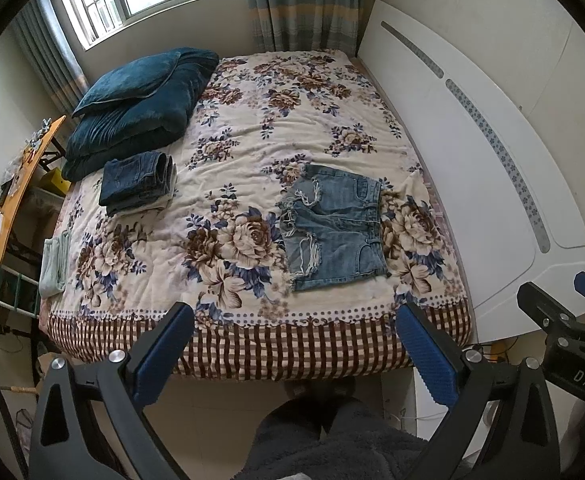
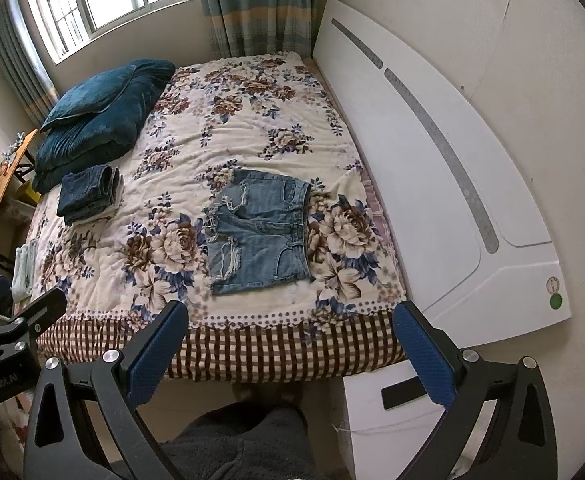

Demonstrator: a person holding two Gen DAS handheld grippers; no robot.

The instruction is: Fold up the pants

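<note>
Only the right wrist view shows the white nightstand (image 2: 376, 420). Denim shorts (image 1: 332, 226) lie flat on the bed (image 1: 252, 140), well ahead of both released, empty grippers: left gripper (image 1: 294, 326), right gripper (image 2: 292, 322).

Light blue denim shorts (image 1: 334, 226), floral bedspread (image 1: 252, 128), teal pillow (image 1: 126, 80), blue fingers (image 1: 164, 356)

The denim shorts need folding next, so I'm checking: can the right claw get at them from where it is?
Probably yes. The right claw is open and empty, held off the near bed edge, and the denim shorts lie flat close to that edge with nothing between or on top of them.
</note>
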